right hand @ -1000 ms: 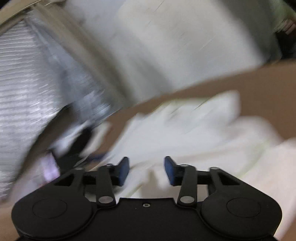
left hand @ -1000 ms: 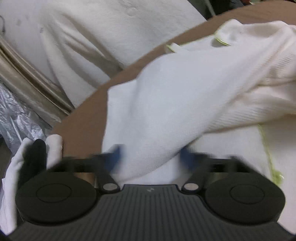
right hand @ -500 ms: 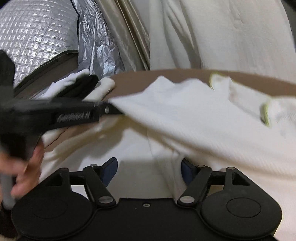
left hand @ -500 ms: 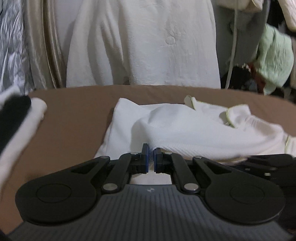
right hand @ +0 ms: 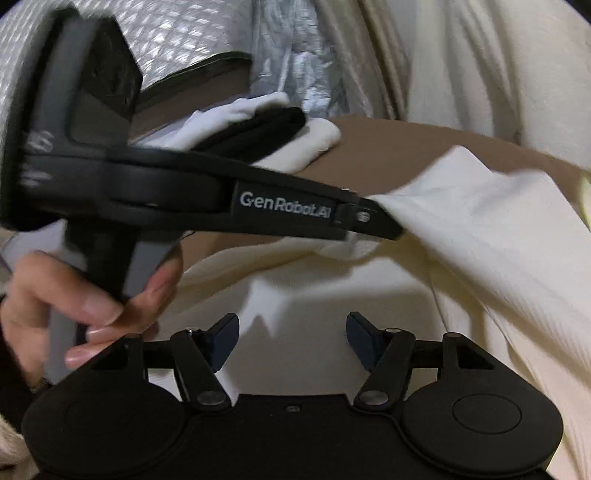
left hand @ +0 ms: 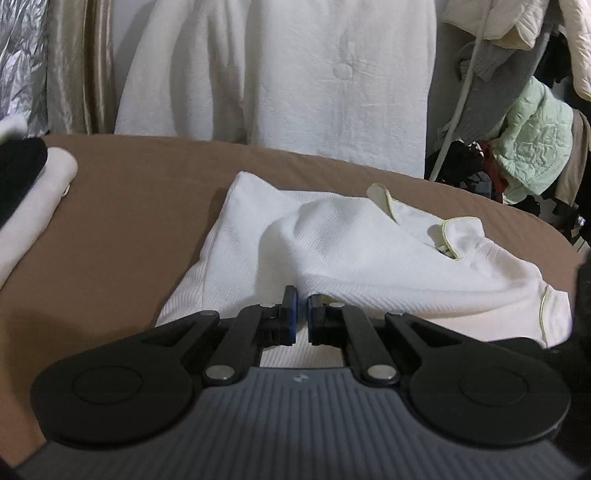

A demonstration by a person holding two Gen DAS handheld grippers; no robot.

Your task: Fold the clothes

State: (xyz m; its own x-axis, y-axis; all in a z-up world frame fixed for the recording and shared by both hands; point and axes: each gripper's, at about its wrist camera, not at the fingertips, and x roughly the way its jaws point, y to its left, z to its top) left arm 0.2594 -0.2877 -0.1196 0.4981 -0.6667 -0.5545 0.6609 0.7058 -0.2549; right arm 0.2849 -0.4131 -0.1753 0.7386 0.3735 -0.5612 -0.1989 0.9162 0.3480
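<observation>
Jaws pinch ribbed white shirt

A brown-covered surface fills the near scene. Far behind hang a white drape, a beige curtain and silver quilted foil at left; piled garments crowd the far right.

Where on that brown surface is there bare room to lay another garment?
Bare brown cover lies between the folded stack and the white shirt, also behind the shirt toward the hanging cloth. The shirt's side is crowded.
</observation>
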